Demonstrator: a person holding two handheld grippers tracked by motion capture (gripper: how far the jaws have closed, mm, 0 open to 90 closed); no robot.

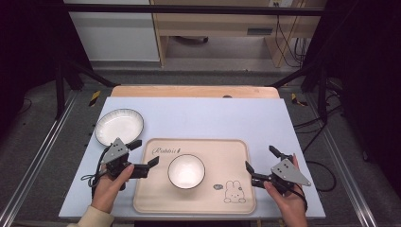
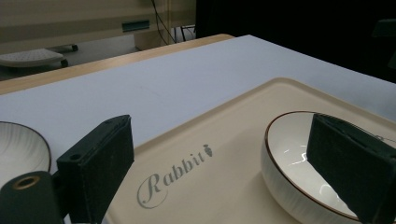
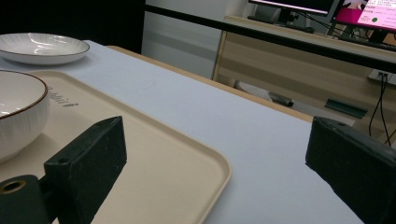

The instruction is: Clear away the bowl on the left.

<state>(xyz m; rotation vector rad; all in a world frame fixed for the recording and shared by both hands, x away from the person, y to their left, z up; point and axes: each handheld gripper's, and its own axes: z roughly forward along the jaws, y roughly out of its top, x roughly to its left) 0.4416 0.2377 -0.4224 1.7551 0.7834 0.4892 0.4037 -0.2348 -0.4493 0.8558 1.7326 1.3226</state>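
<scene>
A beige tray (image 1: 156,189) printed with "Rabbit" and a bunny lies at the front middle of the table. On it stands a white bowl (image 1: 186,171) with a dark rim. A white ribbed plate (image 1: 119,126) rests on the mat off the tray's far-left corner. My left gripper (image 1: 145,152) is open over the tray's left edge, with the bowl (image 2: 289,149) just beyond its right jaw and the plate (image 2: 18,149) to its left. My right gripper (image 1: 261,158) is open beside the tray's right edge (image 3: 205,158), holding nothing. From there the bowl (image 3: 18,116) and plate (image 3: 42,46) are farther off.
A pale blue-white mat (image 1: 213,118) covers the wooden table (image 1: 189,91). Black frame posts (image 1: 61,80) stand at both far corners. A wooden desk (image 3: 299,60) with a monitor (image 3: 364,11) and cables stands beyond the table.
</scene>
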